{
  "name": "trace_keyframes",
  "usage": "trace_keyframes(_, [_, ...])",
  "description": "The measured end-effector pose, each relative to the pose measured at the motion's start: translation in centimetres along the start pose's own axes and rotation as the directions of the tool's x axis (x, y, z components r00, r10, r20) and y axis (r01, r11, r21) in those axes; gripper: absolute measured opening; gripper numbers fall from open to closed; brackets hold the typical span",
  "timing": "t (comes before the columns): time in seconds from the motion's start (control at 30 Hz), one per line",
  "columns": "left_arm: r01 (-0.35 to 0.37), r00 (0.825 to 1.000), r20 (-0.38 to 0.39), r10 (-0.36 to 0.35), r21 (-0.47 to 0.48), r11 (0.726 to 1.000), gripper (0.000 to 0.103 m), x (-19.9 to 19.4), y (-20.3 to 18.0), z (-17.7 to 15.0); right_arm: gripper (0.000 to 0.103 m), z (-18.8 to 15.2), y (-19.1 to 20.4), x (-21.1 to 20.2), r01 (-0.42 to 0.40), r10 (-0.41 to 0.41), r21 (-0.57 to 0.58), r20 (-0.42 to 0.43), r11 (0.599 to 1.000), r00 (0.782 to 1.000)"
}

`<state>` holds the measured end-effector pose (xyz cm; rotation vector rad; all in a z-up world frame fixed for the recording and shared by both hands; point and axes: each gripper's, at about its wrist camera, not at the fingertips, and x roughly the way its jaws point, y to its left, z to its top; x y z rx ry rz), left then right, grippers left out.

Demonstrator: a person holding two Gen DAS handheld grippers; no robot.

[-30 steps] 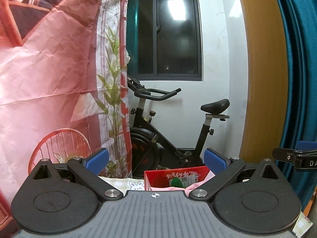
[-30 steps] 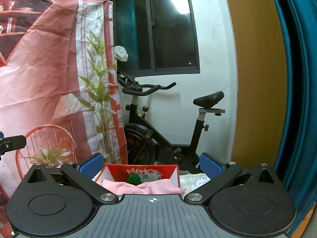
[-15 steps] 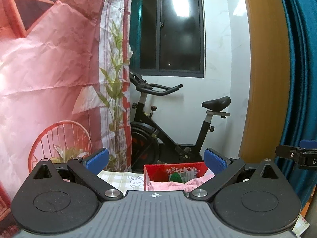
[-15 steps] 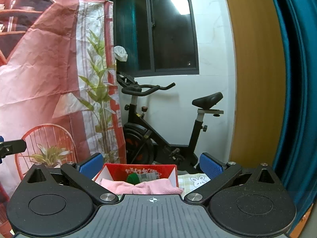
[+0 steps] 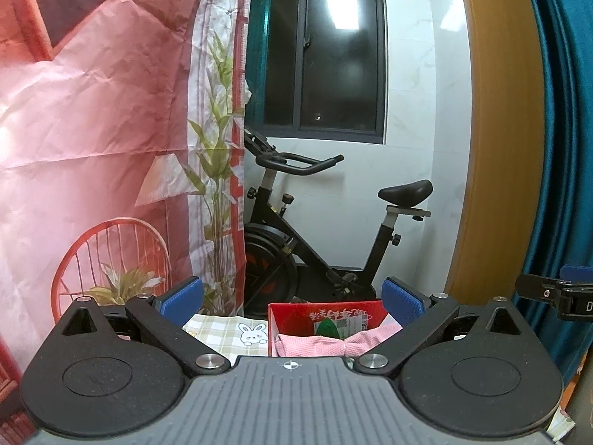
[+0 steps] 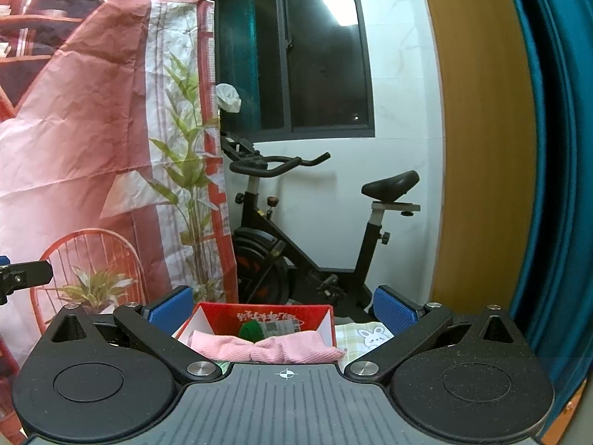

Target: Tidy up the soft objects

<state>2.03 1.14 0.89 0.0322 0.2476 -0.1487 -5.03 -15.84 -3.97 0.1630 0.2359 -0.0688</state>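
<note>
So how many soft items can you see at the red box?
2: a pink cloth draped over the red box front edge, and a green item inside behind it. More may be hidden.

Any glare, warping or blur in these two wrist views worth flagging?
Left wrist view: ceiling-light glare on the dark window pane; the orange wooden door frame bows from fisheye. Right wrist view: the same glare streak; the teal curtain curves. The red cardboard box and pink folded cloth look sharp.
</note>
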Motion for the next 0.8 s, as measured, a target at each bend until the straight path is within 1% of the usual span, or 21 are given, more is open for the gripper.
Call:
trace_keyframes(0.53, [-0.001,1.000,-0.015,0.001,-0.021,1.000,0.103,0.05,0.41,-0.34,0.103,-0.34,0.27,0.02,0.000,0.000,-0.004,-0.007,1.000,1.000])
trace_keyframes(0.8, [-0.002,1.000,-0.010,0.002,-0.019,1.000,0.103,0.08,0.51,-0.45,0.103,-0.38,0.21,0.07,-0.001,0.001,-0.005,-0.010,1.000,1.000])
